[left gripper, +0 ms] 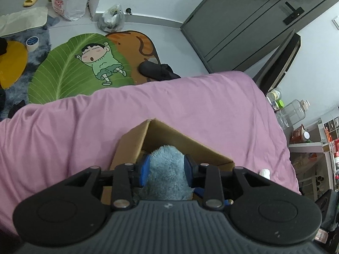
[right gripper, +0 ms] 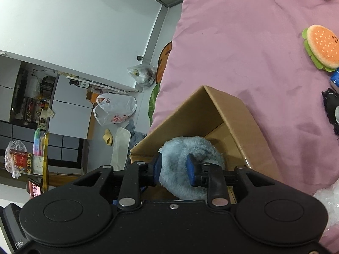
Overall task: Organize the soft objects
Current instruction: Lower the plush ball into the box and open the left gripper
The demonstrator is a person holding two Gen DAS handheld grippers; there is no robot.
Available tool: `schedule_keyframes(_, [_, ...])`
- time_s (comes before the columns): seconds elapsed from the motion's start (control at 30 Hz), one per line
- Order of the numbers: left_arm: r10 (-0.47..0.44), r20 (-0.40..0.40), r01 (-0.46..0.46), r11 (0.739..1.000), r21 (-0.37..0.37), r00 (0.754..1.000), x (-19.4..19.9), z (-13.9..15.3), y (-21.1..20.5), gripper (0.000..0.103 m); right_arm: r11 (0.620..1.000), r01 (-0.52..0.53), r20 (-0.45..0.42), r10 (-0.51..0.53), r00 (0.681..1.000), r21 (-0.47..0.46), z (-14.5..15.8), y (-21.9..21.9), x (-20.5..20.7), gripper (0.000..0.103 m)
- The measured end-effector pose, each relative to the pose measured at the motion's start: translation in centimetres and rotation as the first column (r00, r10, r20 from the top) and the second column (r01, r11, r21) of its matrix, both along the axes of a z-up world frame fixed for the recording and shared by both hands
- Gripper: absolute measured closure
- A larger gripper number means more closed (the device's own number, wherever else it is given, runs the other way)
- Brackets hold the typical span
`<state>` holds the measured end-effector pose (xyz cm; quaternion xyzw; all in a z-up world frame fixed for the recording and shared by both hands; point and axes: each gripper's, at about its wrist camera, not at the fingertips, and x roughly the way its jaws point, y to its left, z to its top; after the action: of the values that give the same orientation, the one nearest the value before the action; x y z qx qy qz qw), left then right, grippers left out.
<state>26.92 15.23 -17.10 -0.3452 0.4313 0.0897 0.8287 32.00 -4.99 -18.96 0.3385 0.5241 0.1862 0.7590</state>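
Open cardboard box (left gripper: pixel 167 139) sits on the pink bed sheet (left gripper: pixel 74 127), near the sheet's floor-side edge; I see a fluffy blue plush (left gripper: pixel 167 169) going into it, otherwise bare cardboard inside. My left gripper (left gripper: pixel 167 170) has the plush between its blue pads (left gripper: pixel 144 170), both pads pressed into the fur, clamped. My right gripper (right gripper: pixel 174 168) also has the plush (right gripper: pixel 175 158) between its pads, fur bulging around them, clamped too. Both grippers tilt down over the box's near rim. Burger plush (right gripper: pixel 323 46) lies well apart, toward the sheet's far side.
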Motion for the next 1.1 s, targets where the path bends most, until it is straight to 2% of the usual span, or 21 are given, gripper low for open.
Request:
schedule_keyframes(0.1, [0.0, 0.004, 0.0, 1.0, 0.017, 1.0, -0.2, 0.9, 0.0, 0.068, 1.0, -0.002, 0.021, 0.002, 1.0, -0.004, 0.9, 0.0, -0.1, 0.056])
schedule_keyframes(0.2, [-0.008, 0.01, 0.008, 0.999, 0.044, 1.0, -0.6, 2.0, -0.2, 0.062, 1.0, -0.014, 0.067, 0.014, 0.998, -0.011, 2.2, -0.1, -0.7, 0.055])
schedule_keyframes(0.37, [-0.003, 0.029, 0.001, 0.995, 0.095, 1.0, -1.8, 3.5, -0.7, 0.041, 0.998, -0.018, 0.147, 0.028, 0.989, -0.067, 4.4, -0.6, -1.4, 0.028])
schedule_keyframes(0.43, [-0.006, 0.031, 0.003, 0.994, 0.112, 0.999, -2.2, 3.9, -1.0, 0.033, 0.995, -0.021, 0.182, 0.038, 0.983, -0.093, 5.3, -0.8, -1.8, 0.025])
schedule_keyframes(0.57, [-0.021, 0.023, 0.017, 0.986, 0.164, 1.0, -2.8, 4.8, -1.5, 0.03, 0.99, -0.047, 0.211, 0.074, 0.975, -0.13, 6.6, -1.4, -2.5, 0.017])
schedule_keyframes(0.7, [-0.021, 0.009, 0.019, 0.975, 0.222, 1.0, -3.5, 5.7, -2.5, 0.027, 0.982, -0.058, 0.23, 0.099, 0.968, -0.18, 7.6, -2.1, -3.5, 0.014])
schedule_keyframes(0.77, [-0.033, 0.004, 0.031, 0.968, 0.25, 0.999, -3.9, 6.2, -3.1, 0.026, 0.978, -0.06, 0.239, 0.107, 0.965, -0.198, 8.0, -2.6, -4.0, 0.007])
schedule_keyframes(0.87, [-0.026, 0.009, 0.022, 0.96, 0.279, 1.0, -4.8, 6.9, -3.7, 0.02, 0.972, -0.059, 0.253, 0.117, 0.96, -0.228, 8.5, -3.7, -4.9, 0.005])
schedule_keyframes(0.97, [-0.026, 0.01, 0.022, 0.955, 0.294, 1.0, -5.7, 7.3, -4.2, 0.018, 0.974, -0.065, 0.241, 0.118, 0.963, -0.218, 8.8, -4.9, -5.6, 0.004])
schedule_keyframes(1.1, [-0.03, 0.011, 0.025, 0.95, 0.311, 0.999, -6.7, 8.0, -5.2, 0.014, 0.977, -0.051, 0.268, 0.107, 0.958, -0.209, 9.5, -6.7, -6.8, 0.0])
